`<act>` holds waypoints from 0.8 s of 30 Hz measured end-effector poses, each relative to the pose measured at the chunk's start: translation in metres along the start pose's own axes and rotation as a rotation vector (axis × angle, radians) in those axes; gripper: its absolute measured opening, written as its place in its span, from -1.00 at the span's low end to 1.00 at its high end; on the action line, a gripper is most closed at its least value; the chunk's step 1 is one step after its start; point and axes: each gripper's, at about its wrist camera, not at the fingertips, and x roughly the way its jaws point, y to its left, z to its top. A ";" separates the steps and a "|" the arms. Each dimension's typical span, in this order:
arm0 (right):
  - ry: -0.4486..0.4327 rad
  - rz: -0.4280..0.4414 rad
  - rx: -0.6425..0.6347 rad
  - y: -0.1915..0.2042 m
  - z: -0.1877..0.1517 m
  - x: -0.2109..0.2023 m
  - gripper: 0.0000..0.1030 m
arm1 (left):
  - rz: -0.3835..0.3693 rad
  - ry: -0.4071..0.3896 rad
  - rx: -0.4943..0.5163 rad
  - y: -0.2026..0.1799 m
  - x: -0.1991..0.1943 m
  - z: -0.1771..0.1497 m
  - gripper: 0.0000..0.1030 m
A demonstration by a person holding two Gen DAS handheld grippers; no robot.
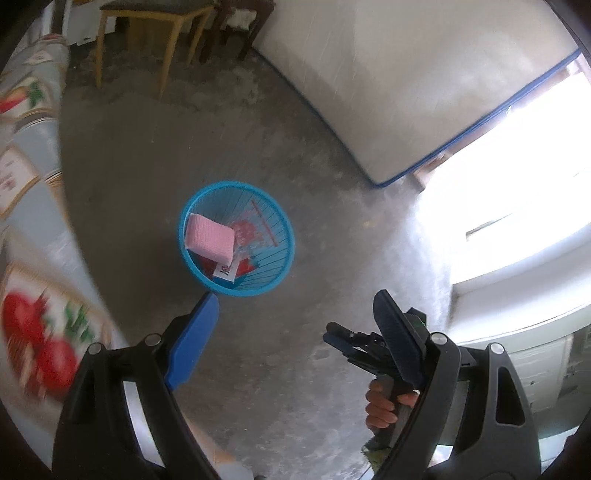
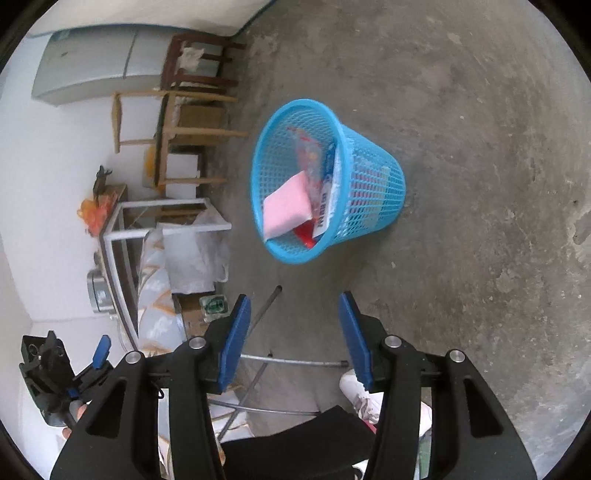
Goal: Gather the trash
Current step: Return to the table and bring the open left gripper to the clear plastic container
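Observation:
A blue mesh waste basket (image 1: pixel 280 225) (image 2: pixel 373 184) stands on the concrete floor. Inside lie a pink packet (image 1: pixel 208 236) (image 2: pixel 286 210), a red and clear wrapper (image 1: pixel 247 230) (image 2: pixel 308 158) and a white printed box (image 1: pixel 225 273) (image 2: pixel 325 210). My left gripper (image 1: pixel 295 306) is open and empty, held above the floor just short of the basket. My right gripper (image 2: pixel 295 306) is open and empty, also above the floor short of the basket. The right gripper also shows in the left wrist view (image 1: pixel 347 339), and the left gripper shows in the right wrist view (image 2: pixel 92 354).
A table with a fruit-print cloth (image 1: pixel 33 221) is at the left. A white mattress (image 1: pixel 406 85) leans at the back. Wooden chairs (image 1: pixel 155 33) (image 2: pixel 177 129), a white frame with bags (image 2: pixel 173 236) and metal rods (image 2: pixel 266 306) stand by the wall. My shoe (image 2: pixel 362 395) is below.

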 end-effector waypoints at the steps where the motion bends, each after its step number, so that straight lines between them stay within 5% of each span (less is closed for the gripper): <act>1: -0.002 0.002 -0.024 0.009 -0.006 -0.003 0.04 | -0.010 -0.017 -0.006 0.003 -0.014 -0.009 0.58; 9: 0.003 0.054 -0.185 0.078 -0.051 -0.027 0.24 | -0.028 -0.187 -0.095 0.041 -0.119 -0.097 0.60; 19: 0.105 0.092 -0.464 0.179 -0.120 -0.029 0.39 | 0.181 -0.428 -0.124 0.076 -0.237 -0.235 0.67; 24: 0.188 0.126 -0.581 0.230 -0.157 -0.012 0.40 | 0.252 -0.535 -0.237 0.109 -0.272 -0.295 0.68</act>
